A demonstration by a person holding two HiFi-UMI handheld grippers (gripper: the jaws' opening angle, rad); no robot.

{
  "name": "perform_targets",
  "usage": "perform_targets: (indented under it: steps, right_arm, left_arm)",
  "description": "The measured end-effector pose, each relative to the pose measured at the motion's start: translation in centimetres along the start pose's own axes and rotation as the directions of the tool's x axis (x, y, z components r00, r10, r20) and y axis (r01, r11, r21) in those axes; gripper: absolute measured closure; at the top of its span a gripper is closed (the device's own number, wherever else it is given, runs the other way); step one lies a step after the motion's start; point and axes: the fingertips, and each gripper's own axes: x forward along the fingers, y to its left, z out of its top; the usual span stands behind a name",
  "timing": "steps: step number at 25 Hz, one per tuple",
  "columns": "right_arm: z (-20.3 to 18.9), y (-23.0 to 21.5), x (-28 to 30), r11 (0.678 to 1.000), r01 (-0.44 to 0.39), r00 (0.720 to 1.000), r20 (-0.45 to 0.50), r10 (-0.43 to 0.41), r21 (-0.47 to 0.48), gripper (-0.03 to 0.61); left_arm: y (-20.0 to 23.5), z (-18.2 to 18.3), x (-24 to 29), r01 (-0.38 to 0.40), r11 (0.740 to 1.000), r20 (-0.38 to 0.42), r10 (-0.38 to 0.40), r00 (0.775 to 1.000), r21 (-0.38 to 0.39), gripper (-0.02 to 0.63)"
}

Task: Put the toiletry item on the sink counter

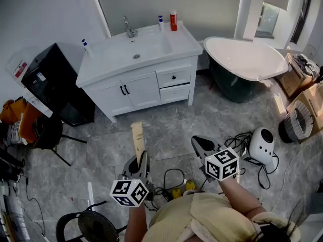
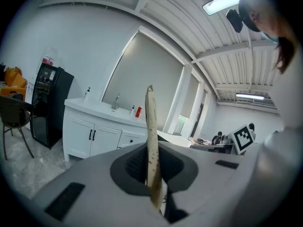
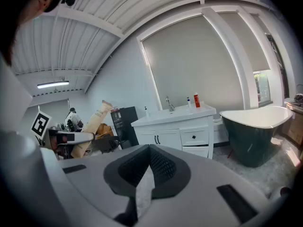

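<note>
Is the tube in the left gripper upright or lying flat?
Upright, somewhat tilted: the tube stands up out of the left gripper, jaws shut on it.

Head view: high, steeply down, vanity well ahead. Gripper views: low, near level, along own jaws, facing same vanity from afar. All three share vanity, tub.

Left tongs are clamped tight on a flat cream toiletry tube, seen edge-on and sticking straight up. Behind it there's a white vanity surface with a faucet and a red bottle. Black cabinet on the far left, marker cube on the right.
</note>
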Motion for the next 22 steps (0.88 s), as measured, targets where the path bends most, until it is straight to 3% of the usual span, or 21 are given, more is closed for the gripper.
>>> perform_targets:
  steps: [12, 22]
  right_arm:
    - [0.1, -2.0, -0.2, 1.000, 0.021, 1.000, -0.018, -0.021, -0.009, 0.552]
    - [0.4, -4.4, 0.3, 1.000, -0.012, 1.000, -0.018, 0.012, 0.002, 0.552]
  left_arm:
    - [-1.1, -0.2, 1.4, -0.015, 1.000, -0.002, 0.015, 1.000, -0.002, 0.570]
    - [-2.5, -0.3, 4.2, -0.015, 1.000, 0.005, 0.015, 1.000, 0.015, 0.571]
